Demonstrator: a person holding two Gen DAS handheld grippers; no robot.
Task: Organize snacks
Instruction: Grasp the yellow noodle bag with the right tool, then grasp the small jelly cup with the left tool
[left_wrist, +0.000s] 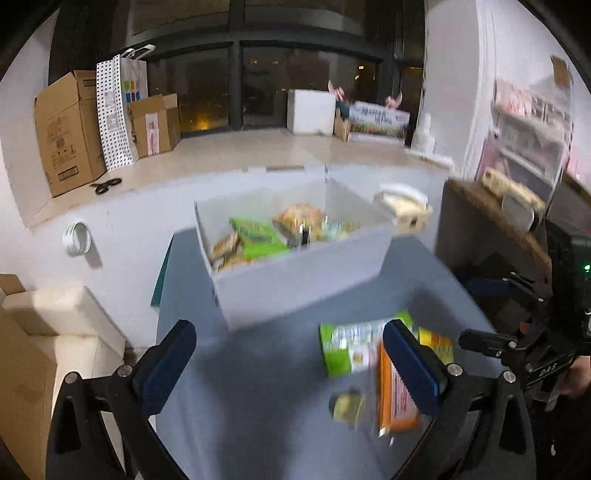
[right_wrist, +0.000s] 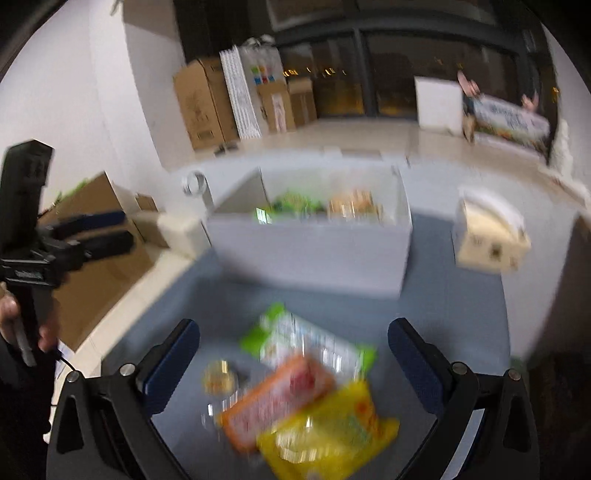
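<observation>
While both tools, left tool (left_wrist: 290, 360) & right tool (right_wrist: 293, 360), are held released, snack pkts (right_wrist: 310, 391) are seen on desk (left_wrist: 258, 406) near white box (left_wrist: 295, 284).

The left gripper (left_wrist: 290, 363) hangs with its jaws spread wide and empty; the right gripper (right_wrist: 293, 365) is likewise spread and empty, each gripped by a hand (right_wrist: 11, 317)

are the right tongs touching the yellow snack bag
Cannot tell. In the blurred right wrist view the open right tongs frame the yellow snack bag, contact unclear.
</observation>
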